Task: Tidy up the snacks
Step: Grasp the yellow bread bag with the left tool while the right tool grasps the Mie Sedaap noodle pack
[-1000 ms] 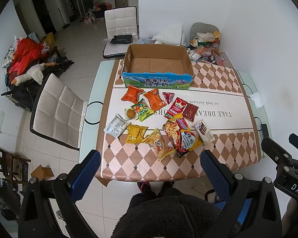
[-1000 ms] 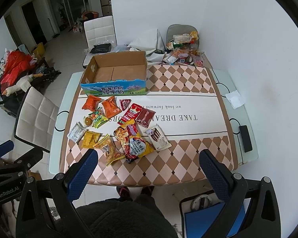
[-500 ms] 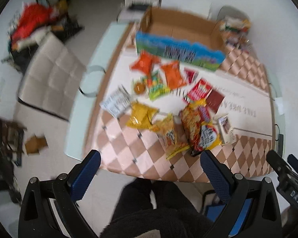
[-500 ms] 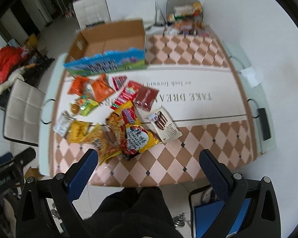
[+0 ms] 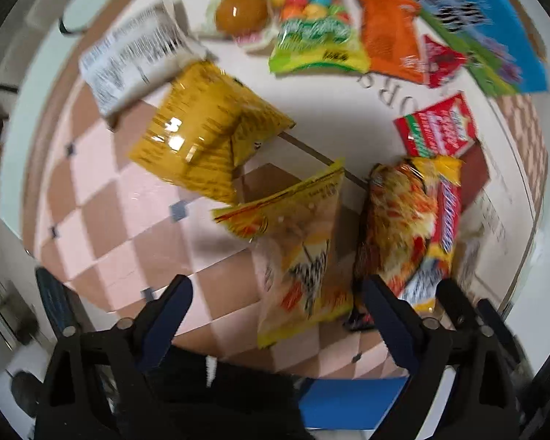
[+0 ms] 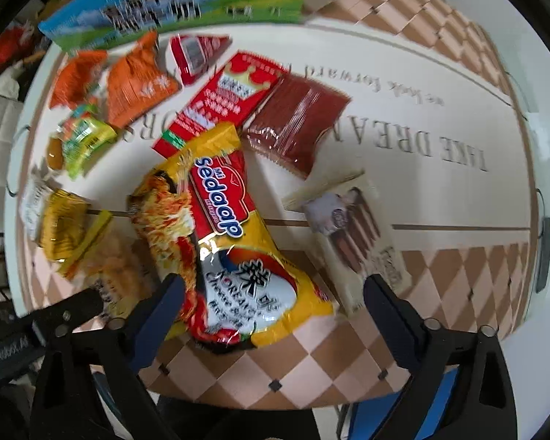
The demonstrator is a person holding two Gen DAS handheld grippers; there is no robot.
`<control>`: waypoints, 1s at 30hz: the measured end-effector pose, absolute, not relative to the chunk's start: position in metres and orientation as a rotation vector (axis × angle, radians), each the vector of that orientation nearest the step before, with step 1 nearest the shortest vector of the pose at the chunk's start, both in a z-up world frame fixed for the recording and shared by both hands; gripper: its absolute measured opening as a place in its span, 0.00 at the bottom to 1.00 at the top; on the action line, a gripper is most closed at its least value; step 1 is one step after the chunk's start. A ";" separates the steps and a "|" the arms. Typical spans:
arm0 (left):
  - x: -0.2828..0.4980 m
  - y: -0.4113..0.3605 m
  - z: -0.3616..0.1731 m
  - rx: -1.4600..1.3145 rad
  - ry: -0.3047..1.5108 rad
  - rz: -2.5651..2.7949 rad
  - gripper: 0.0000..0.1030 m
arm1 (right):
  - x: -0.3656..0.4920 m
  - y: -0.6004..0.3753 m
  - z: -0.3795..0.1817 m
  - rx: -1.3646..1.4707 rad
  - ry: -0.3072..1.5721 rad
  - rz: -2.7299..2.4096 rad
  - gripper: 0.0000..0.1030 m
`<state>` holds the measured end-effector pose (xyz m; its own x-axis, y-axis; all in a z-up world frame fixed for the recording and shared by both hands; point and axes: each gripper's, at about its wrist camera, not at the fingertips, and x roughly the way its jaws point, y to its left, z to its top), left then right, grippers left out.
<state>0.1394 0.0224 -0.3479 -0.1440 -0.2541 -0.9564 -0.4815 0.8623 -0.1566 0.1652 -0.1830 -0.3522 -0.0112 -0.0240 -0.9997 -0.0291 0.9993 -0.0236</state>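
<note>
Several snack packets lie on the checked table. My left gripper (image 5: pixel 275 311) is open and empty, low over the near edge, with a clear yellow snack bag (image 5: pixel 300 256) between its fingers. A yellow packet (image 5: pixel 201 139) and a white barcode packet (image 5: pixel 135 58) lie beyond. My right gripper (image 6: pixel 273 304) is open and empty, just before the Sedaap noodle pack (image 6: pixel 238 242). A dark red packet (image 6: pixel 297 124), a red box (image 6: pixel 220 99) and a white chocolate-stick packet (image 6: pixel 352 234) lie near it. The blue cardboard box (image 6: pixel 179 3) stands at the back.
Orange packets (image 6: pixel 135 80), a green candy bag (image 5: pixel 315 40) and a small red packet (image 6: pixel 194 55) lie before the box. The table's near edge (image 6: pixel 275 399) is just below both grippers. A dark flat device (image 6: pixel 542 249) lies at the right edge.
Both grippers have dropped from high above the table to close over the snacks at the near edge. The snacks have not moved. Both stay open.
</note>
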 end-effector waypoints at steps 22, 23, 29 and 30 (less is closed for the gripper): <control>0.115 0.028 -0.378 -0.382 1.738 0.206 0.50 | 0.193 -0.113 -0.424 -0.143 1.728 0.184 0.95; 0.115 0.030 -0.382 -0.393 1.738 0.210 0.50 | 0.193 -0.112 -0.426 -0.151 1.731 0.183 0.95; 0.115 0.019 -0.404 -0.340 1.708 0.228 0.48 | 0.192 -0.103 -0.442 -0.118 1.786 0.162 0.95; 0.116 0.012 -0.398 -0.344 1.704 0.230 0.45 | 0.191 -0.102 -0.443 -0.105 1.790 0.158 0.92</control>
